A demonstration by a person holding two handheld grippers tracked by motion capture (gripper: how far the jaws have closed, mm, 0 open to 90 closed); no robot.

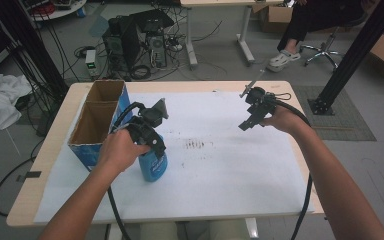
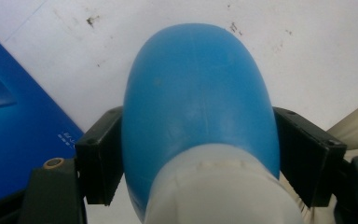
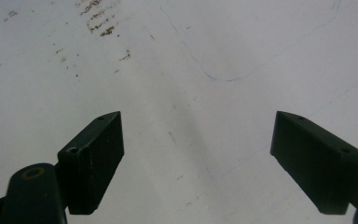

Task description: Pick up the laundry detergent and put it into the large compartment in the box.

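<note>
Jaws of the left gripper (image 2: 196,163) pinch the rounded blue plastic bottle (image 2: 198,107), just beside the blue cardboard box (image 1: 102,117); the right gripper (image 3: 198,163), well apart from that box, hangs spread wide.

I read the rounded blue plastic bottle (image 2: 200,102) as smooth with a soft sheen, its whitish plastic neck duller. The black plastic left tool (image 2: 193,158) looks matt. The white paper sheet (image 1: 240,165) over the pale wooden worktop (image 1: 45,165) is matt and smudged. The open box (image 1: 92,125) has glossy blue printed card outside, raw brown cardboard inside.
</note>
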